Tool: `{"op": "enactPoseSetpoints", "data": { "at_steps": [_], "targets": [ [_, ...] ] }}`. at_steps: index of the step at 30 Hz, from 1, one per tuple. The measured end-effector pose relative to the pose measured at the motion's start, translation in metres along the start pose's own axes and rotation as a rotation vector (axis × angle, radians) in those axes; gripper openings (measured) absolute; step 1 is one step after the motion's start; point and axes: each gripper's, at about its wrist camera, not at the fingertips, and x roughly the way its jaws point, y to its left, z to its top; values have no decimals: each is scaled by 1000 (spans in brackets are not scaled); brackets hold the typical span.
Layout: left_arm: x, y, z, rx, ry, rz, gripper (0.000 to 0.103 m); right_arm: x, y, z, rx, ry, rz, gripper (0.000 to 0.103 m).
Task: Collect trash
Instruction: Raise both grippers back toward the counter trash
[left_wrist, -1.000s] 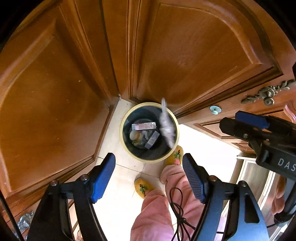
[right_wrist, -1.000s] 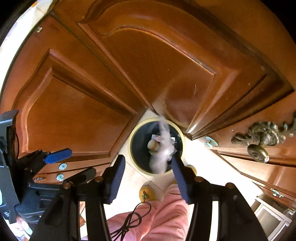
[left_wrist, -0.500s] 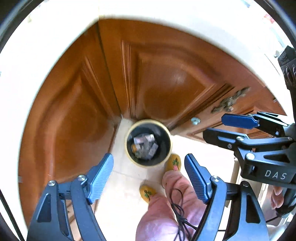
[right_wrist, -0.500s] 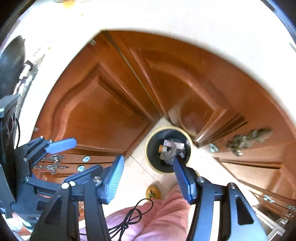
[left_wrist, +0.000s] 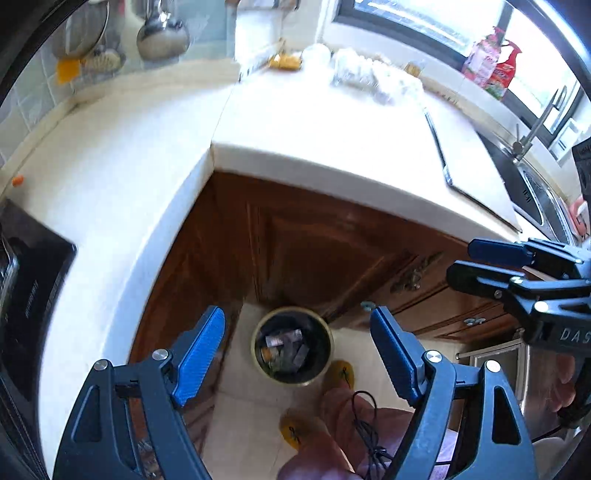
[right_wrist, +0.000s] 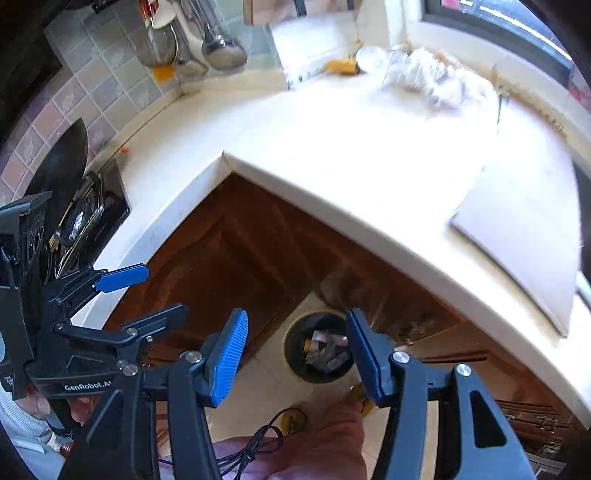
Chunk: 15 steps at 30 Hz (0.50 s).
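Far below on the floor stands a round trash bin with a cream rim, holding several wrappers. My left gripper hangs high above it, open, nothing between its blue pads. My right gripper is beside it at the same height, also open and holding nothing. On the white countertop a crumpled clear plastic heap lies at the back near the window, with a small yellow item next to it.
Brown cabinet doors form the corner under the counter. A black stove is at the left, a sink with tap at the right, and a board lies on the counter. The person's pink trouser legs and yellow slippers stand by the bin.
A white crumpled piece was falling into the bin and now lies inside. Both grippers have risen from near the bin to above counter height, so the countertop has come into view.
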Motion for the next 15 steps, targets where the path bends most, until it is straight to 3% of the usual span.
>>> {"op": "enactPoseSetpoints", "data": {
  "at_steps": [15],
  "targets": [
    [-35, -6, 13, 94, -91, 1, 81, -47, -12, 17, 50, -130, -83, 56]
  ]
}}
